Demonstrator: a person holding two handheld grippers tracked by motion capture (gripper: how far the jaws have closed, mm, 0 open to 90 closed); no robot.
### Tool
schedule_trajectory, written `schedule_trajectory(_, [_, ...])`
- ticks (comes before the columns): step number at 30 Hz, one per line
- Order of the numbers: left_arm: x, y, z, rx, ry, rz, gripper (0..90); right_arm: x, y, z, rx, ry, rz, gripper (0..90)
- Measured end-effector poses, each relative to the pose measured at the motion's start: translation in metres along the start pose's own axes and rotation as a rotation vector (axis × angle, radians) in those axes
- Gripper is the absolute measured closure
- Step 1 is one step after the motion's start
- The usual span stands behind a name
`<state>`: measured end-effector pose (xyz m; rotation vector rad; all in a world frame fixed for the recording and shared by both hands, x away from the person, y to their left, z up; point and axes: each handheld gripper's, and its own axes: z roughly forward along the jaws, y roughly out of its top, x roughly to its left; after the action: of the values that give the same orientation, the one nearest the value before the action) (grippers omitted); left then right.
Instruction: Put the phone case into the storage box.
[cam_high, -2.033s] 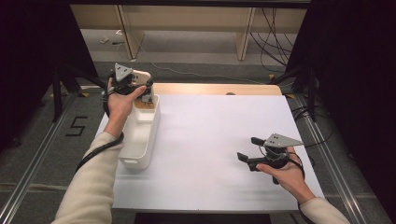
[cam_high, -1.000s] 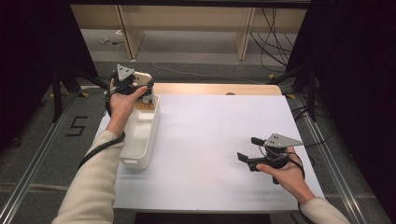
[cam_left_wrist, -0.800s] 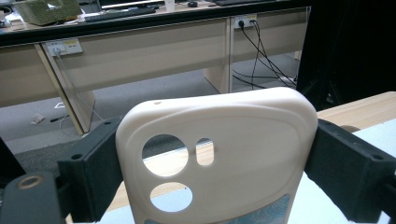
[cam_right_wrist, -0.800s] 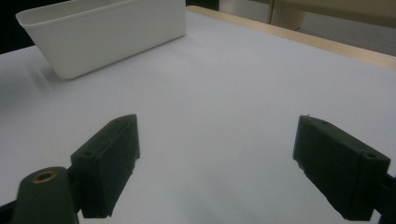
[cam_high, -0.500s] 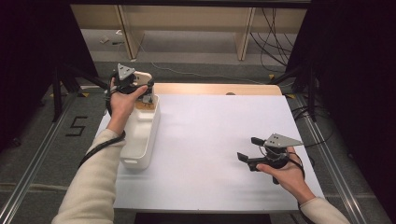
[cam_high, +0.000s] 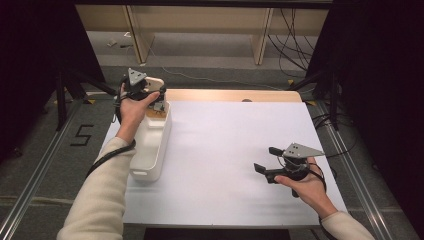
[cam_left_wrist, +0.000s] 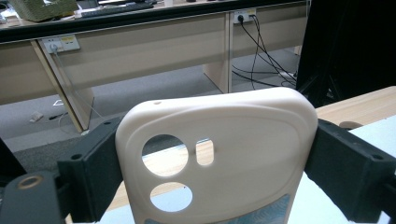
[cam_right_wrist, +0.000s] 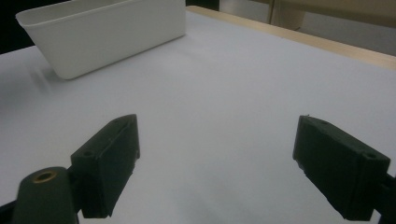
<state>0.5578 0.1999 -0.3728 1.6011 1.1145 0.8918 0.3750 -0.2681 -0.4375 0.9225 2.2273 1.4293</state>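
Where the white bin stands at the left side of the table, the left gripper holds a cream phone case just above the bin's far end. In the left gripper view the two black jaws press the case's long edges, one each side, camera cut-outs facing the lens, so the grip is wide but closed on the case.

Handling, as judged: a thin moulded shell, very light, somewhat flexible. A hard squeeze across the width could bow it and pop it out. The surface looks smooth and matte, with moderate slip against the jaw faces. Not fragile; a short drop into the bin should do no harm. The side rails are the best hold, being the stiffest part; the flat back panel and the thin bridges around the cut-outs would flex.

The right gripper lies low over the near right of the table, well apart from the bin, jaws spread wide with nothing between them.
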Motion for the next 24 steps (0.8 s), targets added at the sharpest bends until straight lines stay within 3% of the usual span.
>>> schedule_trajectory(24, [0.0015, -0.0067, 0.0102, 0.034, 0.004, -0.004, 10.5, -0.0002, -0.0005, 0.0003, 0.004, 0.004, 0.000, 15.6])
